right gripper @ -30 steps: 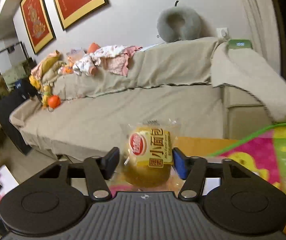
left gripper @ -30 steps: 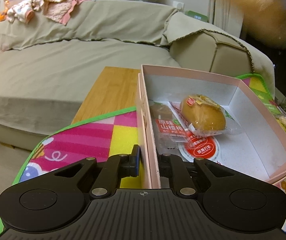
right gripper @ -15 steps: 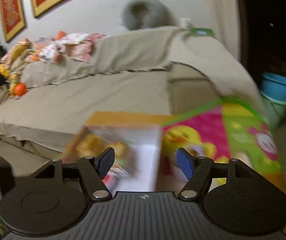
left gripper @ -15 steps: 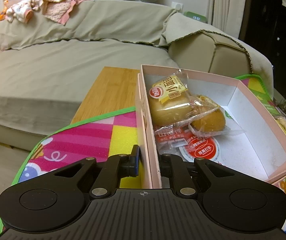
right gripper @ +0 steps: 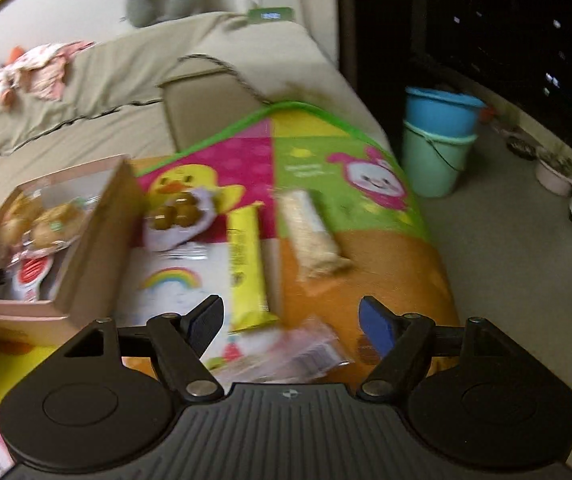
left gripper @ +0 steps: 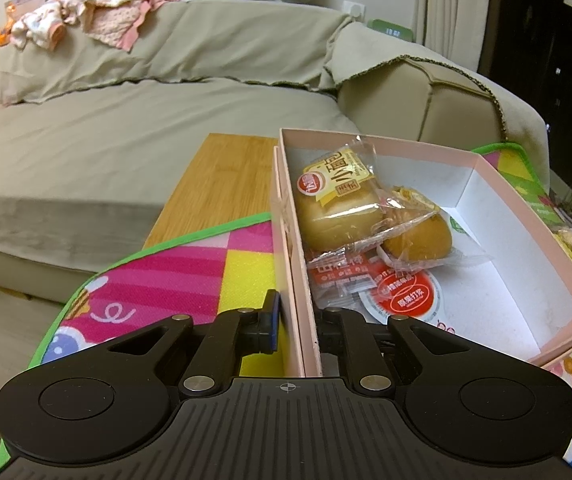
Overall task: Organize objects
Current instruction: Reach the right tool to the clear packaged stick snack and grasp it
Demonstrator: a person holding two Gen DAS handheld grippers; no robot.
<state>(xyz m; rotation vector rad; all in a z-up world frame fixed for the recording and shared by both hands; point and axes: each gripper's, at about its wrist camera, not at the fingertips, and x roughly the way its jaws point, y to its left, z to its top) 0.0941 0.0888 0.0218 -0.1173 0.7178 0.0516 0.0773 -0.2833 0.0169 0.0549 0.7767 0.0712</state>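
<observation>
In the left wrist view, the left gripper (left gripper: pixel 296 326) sits at the bottom centre of the frame, its jaws clamped on the near side wall of the pink cardboard box (left gripper: pixel 526 216). The box stands on a colourful cartoon play mat (left gripper: pixel 173 276) that covers a wooden table (left gripper: pixel 225 172). Inside the box, toward its left wall, a wrapped yellow-labelled bun (left gripper: pixel 338 196) leans against a second wrapped bun (left gripper: pixel 418 228), and both lie on top of red-and-white snack packets (left gripper: pixel 390 292).

In the right wrist view, which is blurred, the right gripper (right gripper: pixel 292 324) hovers at lower centre with its jaws wide apart and nothing between them. Beyond it on the mat lie a long yellow snack bar (right gripper: pixel 245 260), a pale wrapped cracker bar (right gripper: pixel 312 232), a clear bag of brown round snacks (right gripper: pixel 177 216) and a crumpled pinkish packet (right gripper: pixel 298 354). Two stacked plastic buckets (right gripper: pixel 438 140) stand at upper right.
</observation>
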